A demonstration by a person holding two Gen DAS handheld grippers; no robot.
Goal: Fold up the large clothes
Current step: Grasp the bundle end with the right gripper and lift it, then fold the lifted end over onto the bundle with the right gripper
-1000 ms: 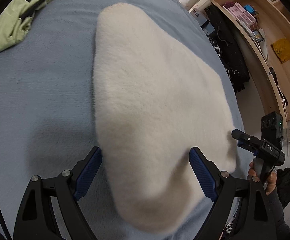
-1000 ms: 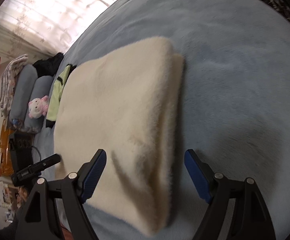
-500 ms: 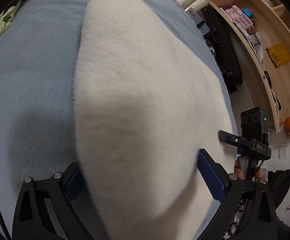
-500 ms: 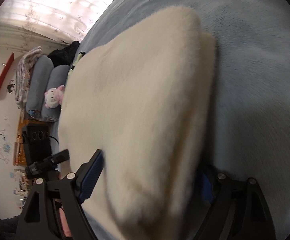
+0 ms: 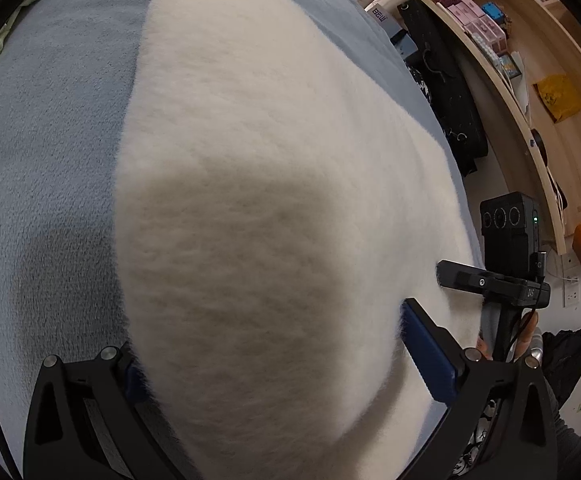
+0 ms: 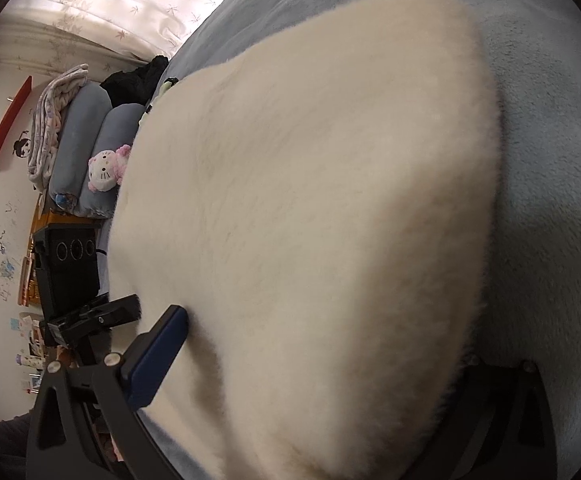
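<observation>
- Left wrist view: left gripper [image 5: 278, 364] fingers apart, straddling the cream fleece [image 5: 274, 184]; shelves [image 5: 530, 80] at right.
- Right wrist view: right gripper [image 6: 330, 360] fingers opening around the fleece; plush toy [image 6: 106, 170] beyond.

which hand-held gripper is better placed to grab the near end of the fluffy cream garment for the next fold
Neither clearly. The left hand-held gripper and the right hand-held gripper both straddle the near end of the fluffy cream folded garment on the blue blanket. The right's jaws are opening and the left's stand open, so neither grips it yet.
</observation>
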